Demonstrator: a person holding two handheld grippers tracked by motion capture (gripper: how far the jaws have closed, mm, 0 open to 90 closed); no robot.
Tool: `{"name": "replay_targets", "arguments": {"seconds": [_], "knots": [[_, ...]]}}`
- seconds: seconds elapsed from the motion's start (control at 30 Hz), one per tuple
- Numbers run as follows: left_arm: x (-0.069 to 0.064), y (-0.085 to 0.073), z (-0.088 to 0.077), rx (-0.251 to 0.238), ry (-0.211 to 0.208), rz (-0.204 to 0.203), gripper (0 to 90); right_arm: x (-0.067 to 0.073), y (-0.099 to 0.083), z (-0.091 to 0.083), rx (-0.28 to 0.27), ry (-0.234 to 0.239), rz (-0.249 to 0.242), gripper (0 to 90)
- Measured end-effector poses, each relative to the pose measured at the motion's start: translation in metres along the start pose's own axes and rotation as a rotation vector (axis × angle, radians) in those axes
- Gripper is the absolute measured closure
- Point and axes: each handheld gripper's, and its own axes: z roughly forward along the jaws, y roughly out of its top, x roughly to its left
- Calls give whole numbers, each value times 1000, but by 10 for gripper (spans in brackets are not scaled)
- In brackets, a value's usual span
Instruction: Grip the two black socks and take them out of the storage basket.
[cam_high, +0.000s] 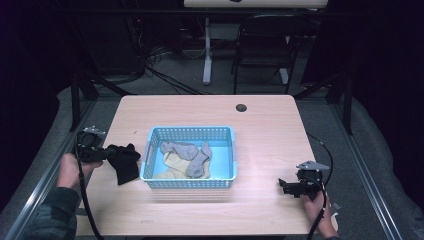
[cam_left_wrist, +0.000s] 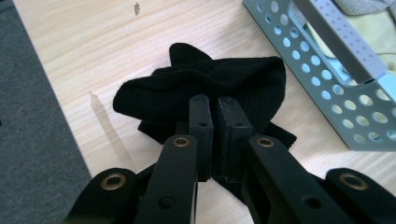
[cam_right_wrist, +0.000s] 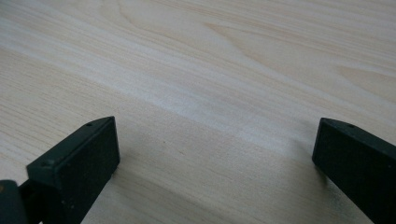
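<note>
A black sock (cam_high: 124, 161) (cam_left_wrist: 205, 91) lies bunched on the wooden table just left of a light blue basket (cam_high: 150, 145) (cam_left_wrist: 336, 100). My left gripper (cam_high: 106, 153) (cam_left_wrist: 214, 108) is shut on the sock's near edge, its two pads pressed close together with black cloth pinched between them. The sock touches the table top. Inside the basket lie grey socks (cam_high: 187, 152) and a pale yellow one (cam_high: 172, 165). My right gripper (cam_high: 286, 186) (cam_right_wrist: 215, 154) stands open low over bare wood near the table's front right, nothing between its jaws.
The table's left edge (cam_left_wrist: 44, 88) runs close beside the black sock, with grey floor beyond. A dark round hole (cam_high: 241, 107) sits at the table's far side. A chair and a desk leg stand behind the table.
</note>
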Motion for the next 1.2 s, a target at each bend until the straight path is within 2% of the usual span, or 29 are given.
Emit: {"name": "replay_targets", "arguments": {"seconds": [0.1, 0.2, 0.23, 0.3, 0.33, 0.37, 0.4, 0.43, 0.5, 0.53, 0.57, 0.6, 0.67, 0.73, 0.83, 0.87, 0.97, 1.03, 1.2], "knots": [[0, -2, 13, 30, 9, -4, 848, 0, 0, 0, 0, 0, 0, 0], [1, -3, 20, 34, 12, -15, 846, 0, 0, 0, 0, 0, 0, 0], [4, -4, 25, 26, 5, -34, 837, 0, 0, 0, 0, 0, 0, 0], [5, -5, 26, 23, 1, -40, 832, 0, 0, 0, 0, 0, 0, 0], [5, -5, 26, 18, 0, -48, 809, 0, 0, 0, 0, 0, 0, 0], [5, -5, 24, 19, 14, -51, 714, 0, 0, 0, 0, 0, 0, 0], [5, -5, 24, 19, 14, -51, 659, 0, 0, 0, 0, 0, 0, 0], [5, -6, 21, 14, 34, -61, 578, 0, 0, 0, 0, 0, 1, 0], [5, -7, 18, 5, 39, -69, 449, 0, 0, 0, -1, 0, 1, 0], [5, -9, 15, -10, 41, -78, 449, 0, 0, 0, -1, 0, 1, 0], [5, -10, 13, -23, 39, -86, 346, 0, 0, 0, 0, 0, 0, 0], [5, -11, 10, -32, 43, -93, 346, 0, 0, 0, 0, 0, 0, 0], [5, -14, 5, -46, 47, -99, 259, 0, 0, 0, 0, -1, 0, 0], [4, -16, -1, -63, 61, -104, 240, 0, 0, 0, 0, 0, 0, 0], [3, -20, -9, -84, 61, -112, 152, 0, 0, 0, 0, 0, 0, 0], [1, -23, -15, -109, 52, -112, 144, 0, 0, 0, 0, 0, 0, 0], [-2, -26, -20, -123, 48, -114, 106, 0, 0, 0, 0, -1, 0, 0], [-7, -30, -25, -125, 60, -107, 58, 0, 0, 0, 0, -1, 1, 0], [-17, -41, -34, -131, 85, -99, 24, 0, 0, 0, 0, 0, 1, 0]]}}
